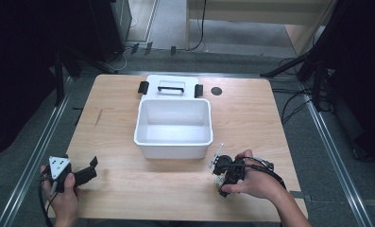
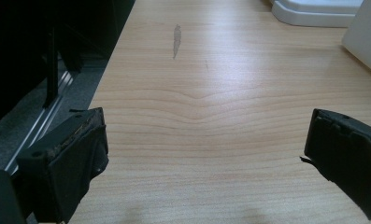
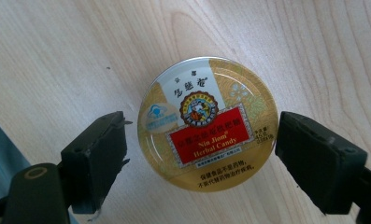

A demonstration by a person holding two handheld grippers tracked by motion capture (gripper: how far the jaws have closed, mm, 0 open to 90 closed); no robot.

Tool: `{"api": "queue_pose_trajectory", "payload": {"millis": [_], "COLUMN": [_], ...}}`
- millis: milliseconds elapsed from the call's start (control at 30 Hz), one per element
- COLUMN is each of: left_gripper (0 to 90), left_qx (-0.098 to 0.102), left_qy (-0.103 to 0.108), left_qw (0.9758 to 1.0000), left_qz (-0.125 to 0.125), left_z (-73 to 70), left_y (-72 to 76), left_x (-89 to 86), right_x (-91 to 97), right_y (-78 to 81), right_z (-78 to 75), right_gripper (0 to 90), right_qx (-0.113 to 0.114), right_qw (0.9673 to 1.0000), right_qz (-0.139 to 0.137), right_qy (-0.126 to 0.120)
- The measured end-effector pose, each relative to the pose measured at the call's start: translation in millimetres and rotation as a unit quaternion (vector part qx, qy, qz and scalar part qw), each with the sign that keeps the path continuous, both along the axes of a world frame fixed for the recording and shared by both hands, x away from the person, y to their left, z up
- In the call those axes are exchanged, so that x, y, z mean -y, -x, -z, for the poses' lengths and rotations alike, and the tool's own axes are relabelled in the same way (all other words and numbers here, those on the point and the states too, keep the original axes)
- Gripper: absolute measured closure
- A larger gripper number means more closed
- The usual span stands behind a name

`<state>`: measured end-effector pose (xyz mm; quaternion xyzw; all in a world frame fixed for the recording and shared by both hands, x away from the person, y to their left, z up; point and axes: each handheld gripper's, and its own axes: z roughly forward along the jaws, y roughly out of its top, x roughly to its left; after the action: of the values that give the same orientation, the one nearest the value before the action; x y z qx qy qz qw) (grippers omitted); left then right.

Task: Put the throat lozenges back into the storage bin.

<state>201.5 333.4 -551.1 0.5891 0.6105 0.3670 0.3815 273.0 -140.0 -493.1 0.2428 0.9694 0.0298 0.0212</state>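
Observation:
A round gold candy tin with a red label lies flat on the wooden table. My right gripper points down over it, one black jaw on each side. The left pad stands a little off the rim and the right pad sits right at it without pressing. In the high view my right gripper is at the table's front right, in a hand, in front of the white bin. My left gripper rests at the front left, open and holding nothing.
The white bin stands open in the middle of the table. Its lid, with a black handle and clips, lies just behind it. A small dark round spot sits at the back right. Bare wood lies ahead of the left gripper.

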Motion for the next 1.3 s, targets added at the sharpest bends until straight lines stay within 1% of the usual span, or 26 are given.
{"api": "queue_pose_trajectory", "payload": {"millis": [167, 200, 300, 333, 600, 733, 833, 867, 1300], "left_gripper": [0.0, 0.0, 0.0, 0.0, 0.0, 0.0, 0.0, 0.0, 0.0], "left_qx": [-0.001, -0.001, -0.001, -0.001, -0.001, -0.001, -0.001, -0.001, -0.001], "left_qy": [0.001, 0.002, 0.002, 0.002, 0.002, 0.002, 0.002, 0.002, 0.002], "left_qw": [1.0, 1.0, 1.0, 1.0, 1.0, 1.0, 1.0, 1.0, 1.0], "left_qz": [0.002, 0.002, 0.002, 0.002, 0.002, 0.002, 0.002, 0.002, 0.001], "left_z": [0.0, 0.1, 0.1, 0.1, 0.0, 0.0, 0.0, 0.0, 0.1], "left_y": [-0.3, -0.4, -0.4, -0.4, -0.4, -0.3, -0.4, -0.4, -0.3], "left_x": [-0.4, -0.6, -0.7, -0.7, -0.8, -0.8, -0.8, -0.8, -0.7], "right_x": [-1.6, -2.2, -2.5, -2.7, -2.4, -1.0, -0.4, -0.6, 0.4], "right_y": [-2.1, -3.0, -3.8, -4.2, -5.3, -6.8, -7.3, -7.1, -8.0], "right_z": [2.0, 2.7, 3.3, 4.2, 9.5, 11.9, 13.8, 14.6, 16.7], "right_gripper": [19.1, 20.0, 20.5, 20.5, 19.6, 19.0, 19.2, 19.7, 20.6], "right_qx": [-0.001, -0.001, 0.0, -0.002, -0.007, -0.012, -0.013, -0.013, -0.017], "right_qw": [0.9999, 0.9999, 0.9998, 0.9997, 0.9996, 0.9993, 0.9991, 0.9989, 0.9988], "right_qz": [0.011, 0.016, 0.018, 0.023, 0.027, 0.036, 0.041, 0.044, 0.045], "right_qy": [0.003, 0.005, 0.006, 0.006, 0.009, 0.006, 0.006, 0.01, 0.002]}}
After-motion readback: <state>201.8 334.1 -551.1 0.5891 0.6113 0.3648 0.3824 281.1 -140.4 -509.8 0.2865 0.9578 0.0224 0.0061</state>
